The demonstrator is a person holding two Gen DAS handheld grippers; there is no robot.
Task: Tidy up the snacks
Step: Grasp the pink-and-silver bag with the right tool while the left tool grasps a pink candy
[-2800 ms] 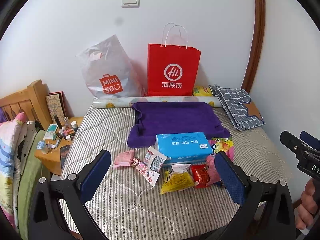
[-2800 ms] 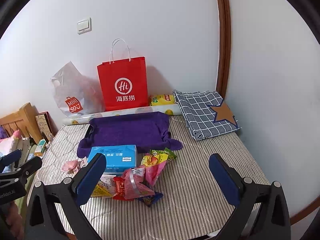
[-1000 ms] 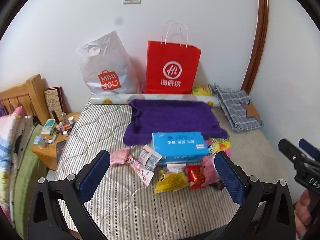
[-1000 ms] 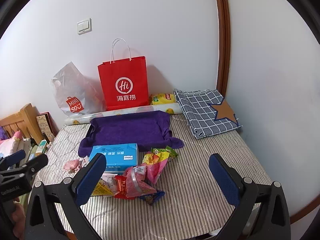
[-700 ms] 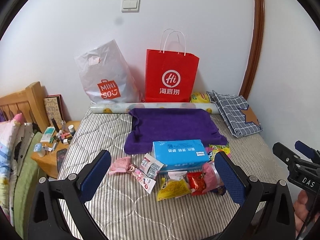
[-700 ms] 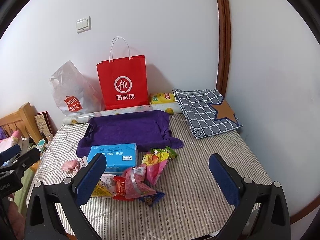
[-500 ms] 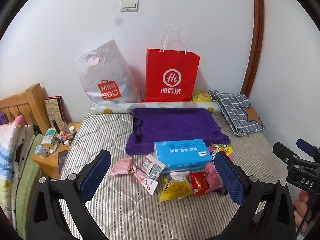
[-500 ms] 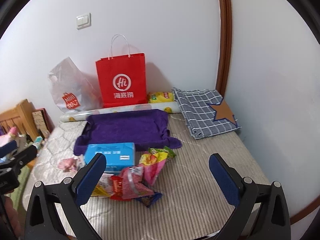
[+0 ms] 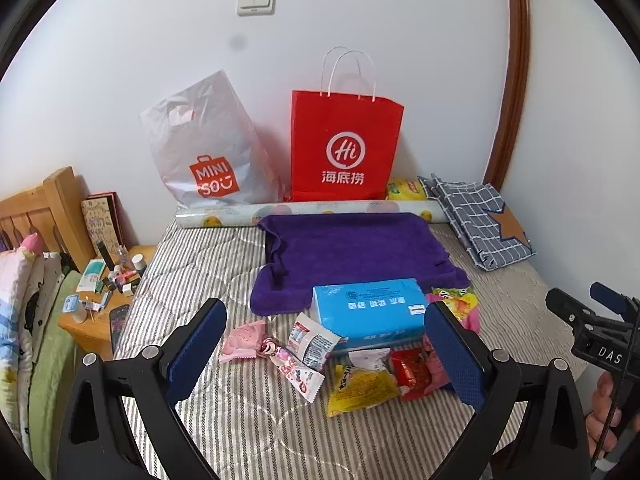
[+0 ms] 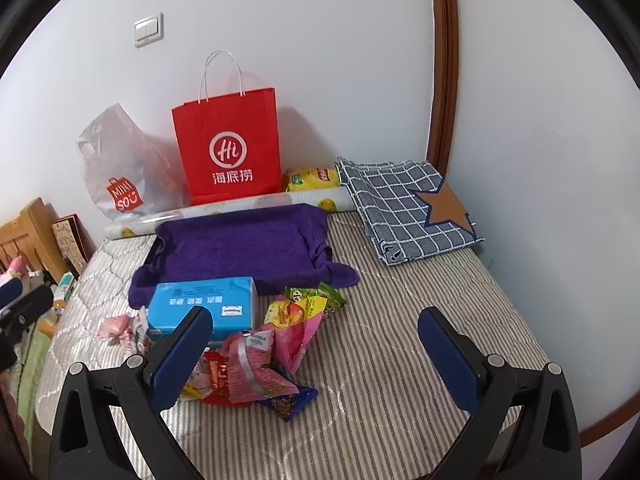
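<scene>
Both grippers, left gripper (image 9: 325, 354) and right gripper (image 10: 315, 354), spread empty; I'd pinch yellow packet (image 9: 362, 388), lower centre, by edge.

your right gripper (image 10: 316, 354) hangs wide open above the bed (image 10: 400, 320). snack packets (image 10: 276, 344) lie beside its left finger.

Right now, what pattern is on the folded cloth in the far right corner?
Folded cloth: grey-blue with a white grid and a brown star patch, clearest in the right wrist view.

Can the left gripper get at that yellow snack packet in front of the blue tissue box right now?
Probably yes. The left gripper is open and empty, and the yellow snack packet lies exposed at the front of the pile, below the blue tissue box, with nothing on top.
</scene>
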